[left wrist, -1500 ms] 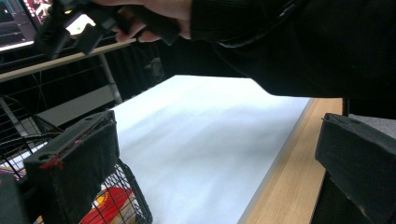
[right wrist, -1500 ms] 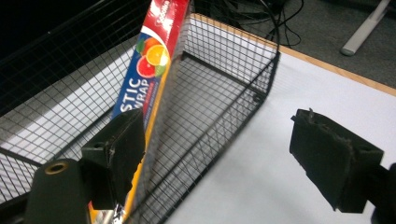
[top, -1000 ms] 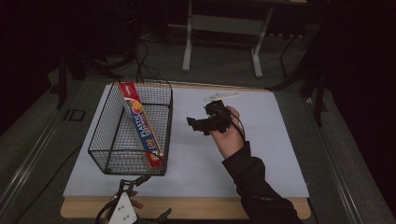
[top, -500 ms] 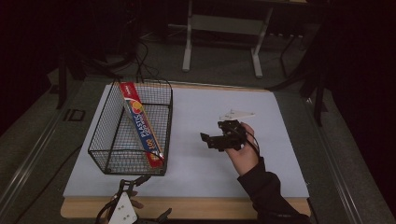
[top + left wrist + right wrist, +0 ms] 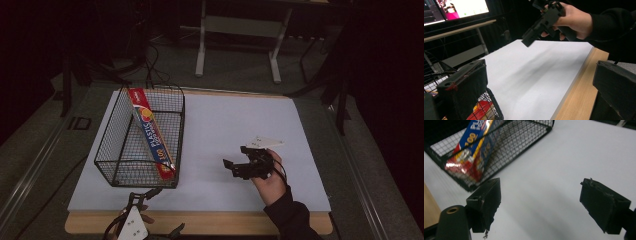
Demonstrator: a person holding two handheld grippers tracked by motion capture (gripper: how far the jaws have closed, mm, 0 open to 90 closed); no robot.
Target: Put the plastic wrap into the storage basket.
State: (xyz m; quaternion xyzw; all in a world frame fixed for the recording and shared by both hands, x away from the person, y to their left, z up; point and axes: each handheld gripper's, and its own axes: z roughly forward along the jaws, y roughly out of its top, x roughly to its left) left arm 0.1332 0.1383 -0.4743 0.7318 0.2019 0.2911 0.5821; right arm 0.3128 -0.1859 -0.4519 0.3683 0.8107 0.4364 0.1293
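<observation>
Black wire basket (image 5: 120, 150) stands at the white mat's (image 5: 225, 125) left, a plastic-wrap box (image 5: 151, 134) leaning inside. Right gripper (image 5: 235, 167) hovers beside it, jaws spread, empty; left gripper (image 5: 137, 220), at the near table edge, is also spread.

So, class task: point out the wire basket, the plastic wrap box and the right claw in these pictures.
wire basket (image 5: 116, 131), high view, on its left wall.
plastic wrap box (image 5: 151, 134), high view, on its blue middle.
right claw (image 5: 234, 168), high view, midway between its fingertips.
</observation>
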